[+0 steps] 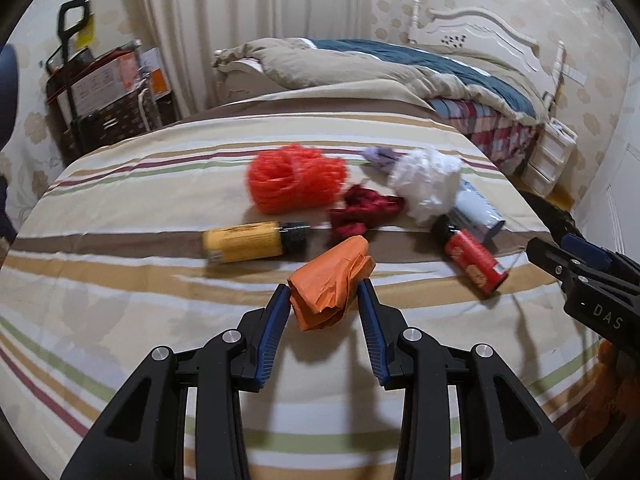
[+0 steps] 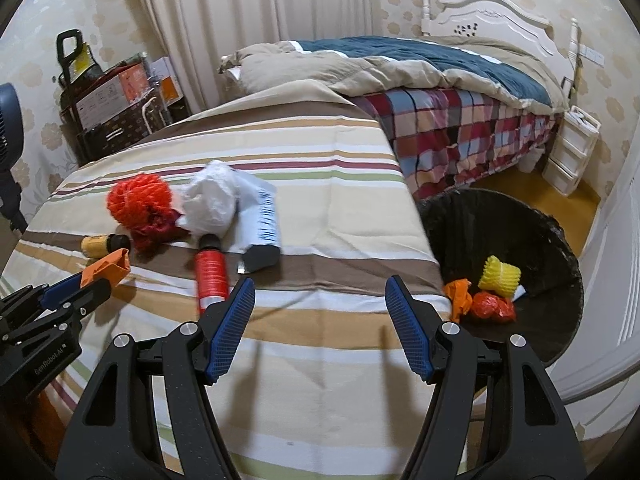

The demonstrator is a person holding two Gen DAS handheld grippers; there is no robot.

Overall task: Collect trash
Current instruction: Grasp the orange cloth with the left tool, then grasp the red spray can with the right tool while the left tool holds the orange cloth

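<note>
Closest to the left wrist camera, the left claw (image 1: 325, 294) is clamped on a crumpled orange paper wad (image 1: 330, 284), its blue pads pressing both sides of it, and the wad is raised just clear of the striped bedspread (image 1: 120, 208), casting a shadow below. Beyond it the rest of the trash lies scattered across the bed: a yellow bottle with a black cap (image 1: 252, 241) on its side, an orange-red mesh net (image 1: 296, 178) behind that, a dark red crumpled scrap (image 1: 364, 208) touching the net's right edge, a white plastic bag (image 1: 426, 184) bunched up further right, a small lilac scrap (image 1: 380, 156) at the bag's far side, a red can with a black top (image 1: 472, 258) lying tilted below the bag, and a white tube with a grey end (image 1: 478, 206) partly tucked under the bag.

From the right wrist camera, the right claw (image 2: 320, 300) hovers over the bedspread with its jaws well apart and nothing between them. Just off the bed's right edge stands a black bin (image 2: 560, 240), lined dark, already holding a yellow foam net (image 2: 500, 276), an orange paper scrap (image 2: 458, 294) and a red-orange bag (image 2: 492, 306). A second bed with a checked sheet (image 2: 460, 128) and a beige and teal duvet stands behind.
</note>
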